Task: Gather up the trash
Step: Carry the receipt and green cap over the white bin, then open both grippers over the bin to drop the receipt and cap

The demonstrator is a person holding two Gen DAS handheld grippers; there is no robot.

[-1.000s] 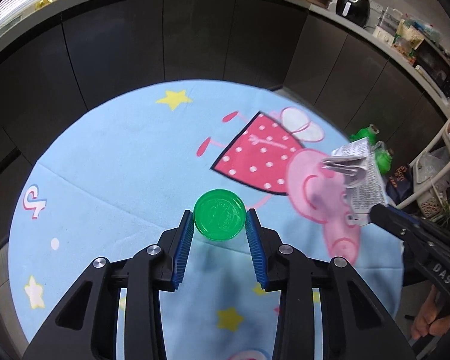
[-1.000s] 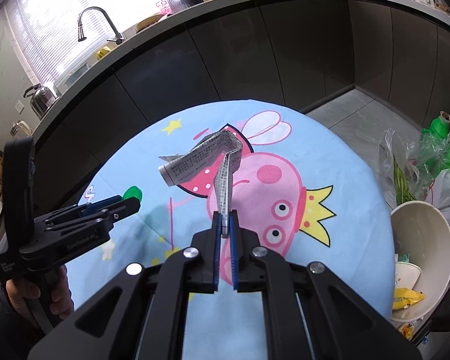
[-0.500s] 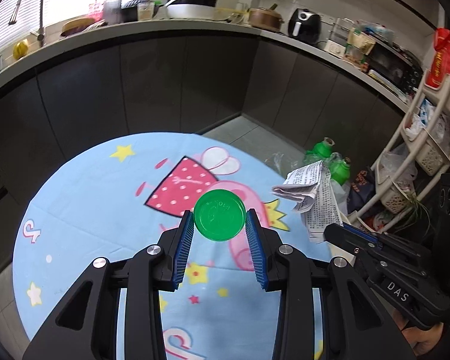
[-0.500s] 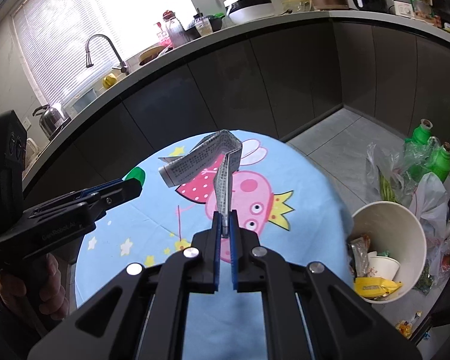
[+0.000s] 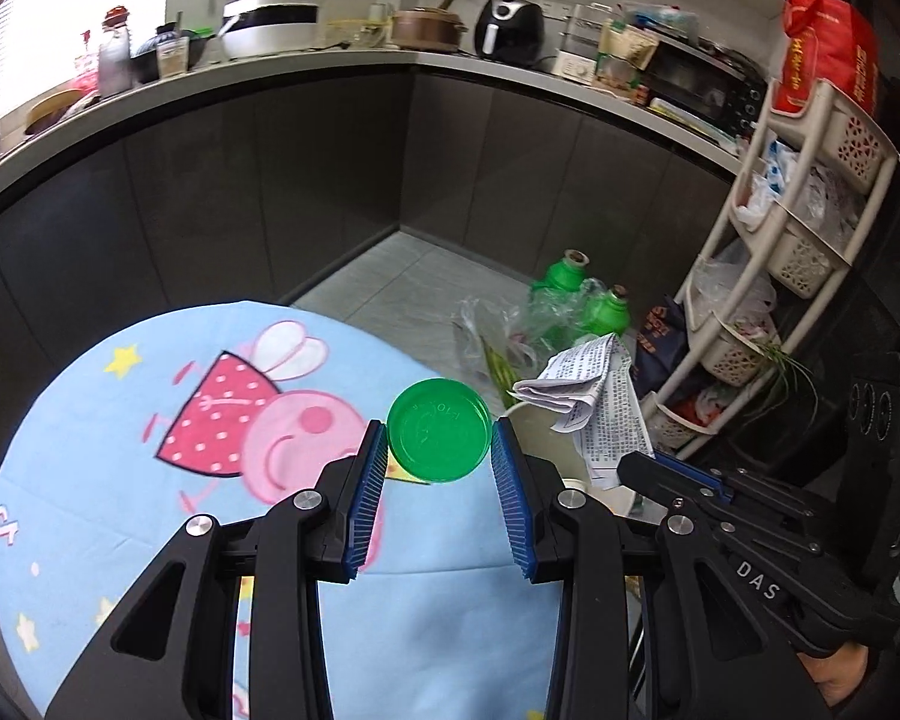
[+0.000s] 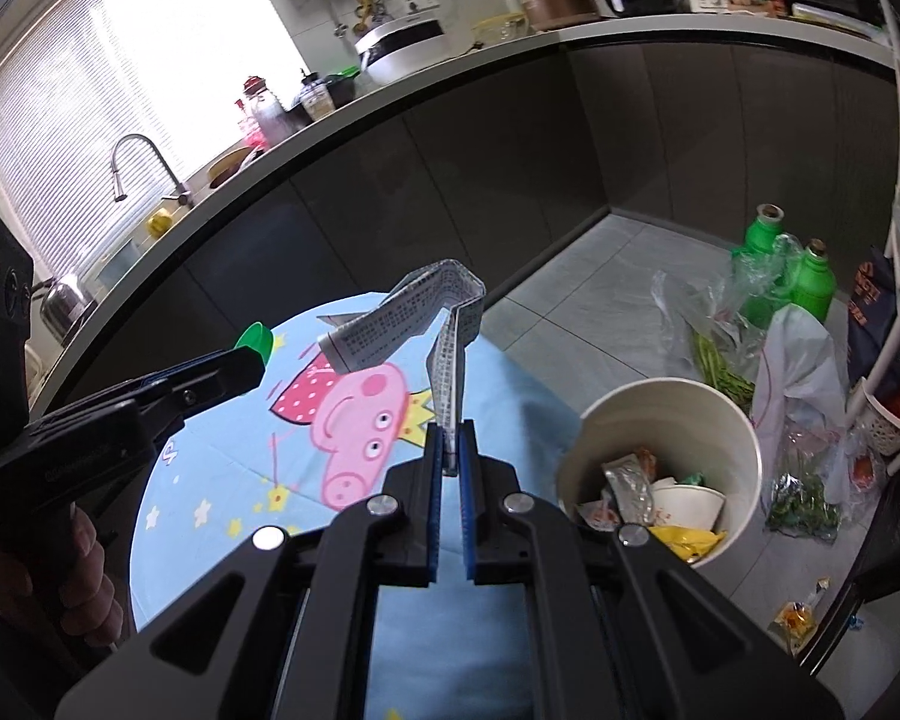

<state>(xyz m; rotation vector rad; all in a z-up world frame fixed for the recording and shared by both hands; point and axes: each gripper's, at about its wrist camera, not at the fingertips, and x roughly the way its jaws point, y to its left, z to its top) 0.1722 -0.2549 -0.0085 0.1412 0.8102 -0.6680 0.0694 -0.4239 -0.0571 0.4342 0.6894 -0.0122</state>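
Observation:
My left gripper (image 5: pixel 439 441) is shut on a round green plastic lid (image 5: pixel 438 430), held flat-on above the right edge of the round table with the blue cartoon cloth (image 5: pixel 120 450). My right gripper (image 6: pixel 449 441) is shut on a folded printed paper leaflet (image 6: pixel 414 324) that stands up and bends over to the left. In the right wrist view the left gripper (image 6: pixel 252 360) reaches in from the left with the green lid (image 6: pixel 257 341) at its tip. A beige trash bucket (image 6: pixel 720 420) with wrappers and a paper cup inside stands on the floor right of the table.
Green bottles (image 6: pixel 762 264) and plastic bags (image 6: pixel 798 384) lie on the grey floor tiles behind the bucket. A white shelf rack (image 5: pixel 810 252) stands at the right. Dark cabinets under a cluttered counter (image 5: pixel 450 54) curve around the back. A hand (image 6: pixel 84 594) grips the left tool.
Both grippers have swung right and risen, from over the middle of the table to its right edge. The bucket, bottles and rack have come into view. Both grips are unchanged.

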